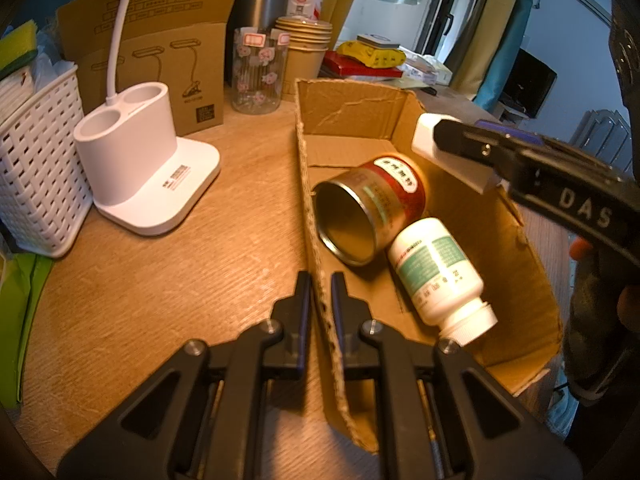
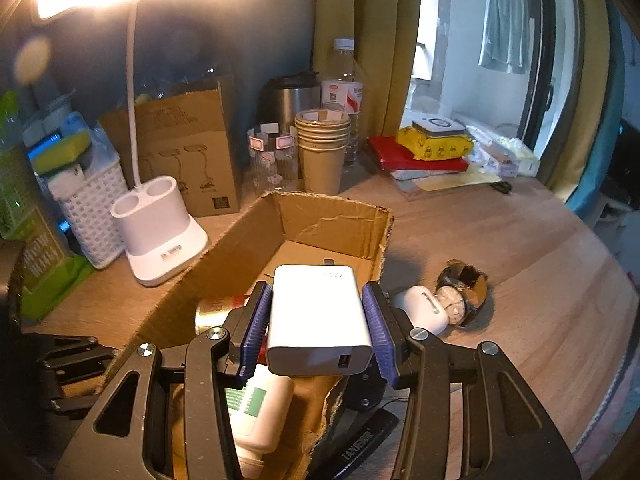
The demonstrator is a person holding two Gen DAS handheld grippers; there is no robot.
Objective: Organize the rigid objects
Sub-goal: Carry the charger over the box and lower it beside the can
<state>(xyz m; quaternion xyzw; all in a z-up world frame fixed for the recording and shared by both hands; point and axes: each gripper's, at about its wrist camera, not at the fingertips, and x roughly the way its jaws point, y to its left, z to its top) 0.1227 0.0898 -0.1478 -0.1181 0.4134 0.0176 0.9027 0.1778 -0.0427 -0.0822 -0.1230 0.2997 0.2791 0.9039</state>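
An open cardboard box (image 1: 520,248) lies on the wooden desk; it also shows in the right wrist view (image 2: 224,256). Inside lie a red-and-gold tin can (image 1: 372,208) on its side and a white pill bottle (image 1: 436,272). My left gripper (image 1: 320,280) is shut on the box's left wall. My right gripper (image 2: 316,316) is shut on a white USB charger (image 2: 316,320) and holds it above the box; the charger also shows in the left wrist view (image 1: 436,148). A white earbud case (image 2: 424,308) and a wristwatch (image 2: 464,292) lie on the desk right of the box.
A white lamp base with two cups (image 1: 140,160), a white woven basket (image 1: 36,160), a cardboard carton (image 1: 160,60), a glass jar (image 1: 256,72), stacked paper cups (image 1: 306,52), a steel mug and a water bottle stand at the back. Books and a yellow pack (image 2: 432,144) lie back right.
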